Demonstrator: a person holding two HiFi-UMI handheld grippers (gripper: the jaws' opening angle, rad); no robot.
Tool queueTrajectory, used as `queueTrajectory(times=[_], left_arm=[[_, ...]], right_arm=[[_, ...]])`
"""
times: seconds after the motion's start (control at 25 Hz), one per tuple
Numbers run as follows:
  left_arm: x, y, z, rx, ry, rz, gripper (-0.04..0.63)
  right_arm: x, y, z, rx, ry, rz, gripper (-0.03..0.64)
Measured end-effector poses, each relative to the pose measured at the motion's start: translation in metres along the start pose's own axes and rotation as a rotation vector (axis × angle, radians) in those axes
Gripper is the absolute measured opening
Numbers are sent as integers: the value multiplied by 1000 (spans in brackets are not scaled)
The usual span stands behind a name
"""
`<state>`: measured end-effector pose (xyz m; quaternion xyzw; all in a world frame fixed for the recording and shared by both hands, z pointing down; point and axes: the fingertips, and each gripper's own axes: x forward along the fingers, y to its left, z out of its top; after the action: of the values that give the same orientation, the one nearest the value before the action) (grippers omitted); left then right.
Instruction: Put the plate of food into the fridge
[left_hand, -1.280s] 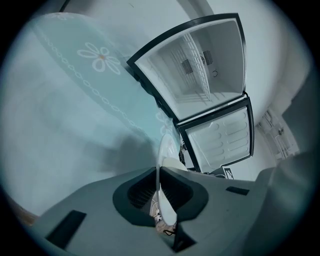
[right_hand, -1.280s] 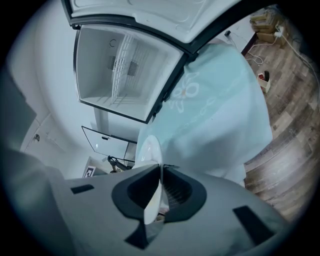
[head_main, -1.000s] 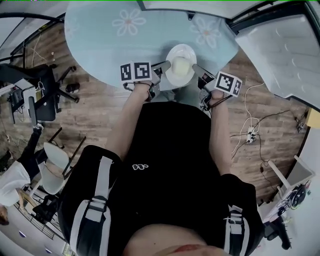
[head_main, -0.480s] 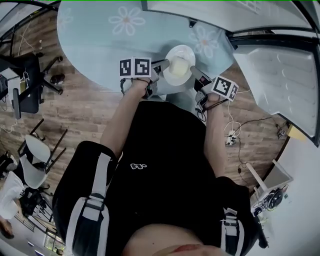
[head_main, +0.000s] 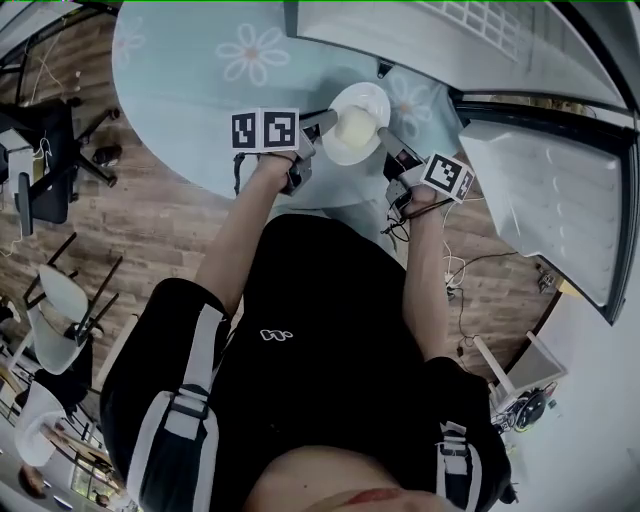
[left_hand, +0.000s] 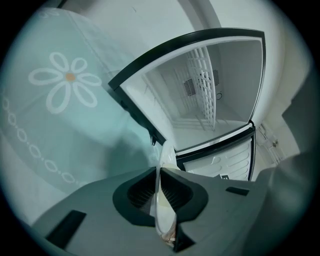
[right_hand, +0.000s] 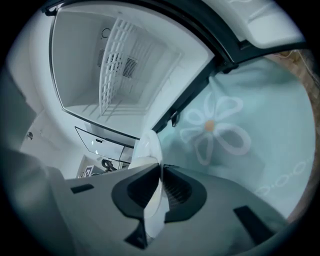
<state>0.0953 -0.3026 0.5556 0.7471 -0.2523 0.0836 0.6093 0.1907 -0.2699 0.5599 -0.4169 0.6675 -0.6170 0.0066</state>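
A white plate (head_main: 368, 103) carrying a pale mound of food (head_main: 352, 128) is held above the near edge of the table, clamped from both sides. My left gripper (head_main: 322, 122) is shut on its left rim and my right gripper (head_main: 386, 137) on its right rim. In the left gripper view the plate (left_hand: 164, 210) shows edge-on between the jaws of the left gripper (left_hand: 160, 171). The right gripper view shows the plate (right_hand: 151, 197) the same way in the right gripper (right_hand: 161, 167). The open fridge (head_main: 420, 35) stands just beyond, its white compartment (left_hand: 212, 95) (right_hand: 115, 70) facing both cameras.
The round table (head_main: 190, 90) wears a pale blue cloth with daisy prints (left_hand: 65, 85) (right_hand: 215, 130). The fridge door (head_main: 545, 200) hangs open at the right. Cables (head_main: 455, 270) lie on the wooden floor; chairs (head_main: 60, 310) stand at the left.
The plate and both grippers have shifted up and toward the fridge, still gripped on both rims. The fridge and its door now fill more of the head view.
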Motion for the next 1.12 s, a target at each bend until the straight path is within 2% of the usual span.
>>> queueTrajectory(times=[0.16,0.48,0.72,0.88,1.12], left_arm=[[9,-15,32,66,-19,-2,29],[30,-32,78,108,-54,-19,29],[43,-32,108,106,-90,-13,31],[55,-26,126,72,-125,-9,32],[71,-15,147,42,-176,38,34]], right_arm=[[5,11,30,-12,-32,35,29],[10,17,85,-53,-65,22,29],[23,19,115,-62,-72,25,29],[33,15,135,-58,-84,15,29],[49,5,161,-62,-109,-19,31]])
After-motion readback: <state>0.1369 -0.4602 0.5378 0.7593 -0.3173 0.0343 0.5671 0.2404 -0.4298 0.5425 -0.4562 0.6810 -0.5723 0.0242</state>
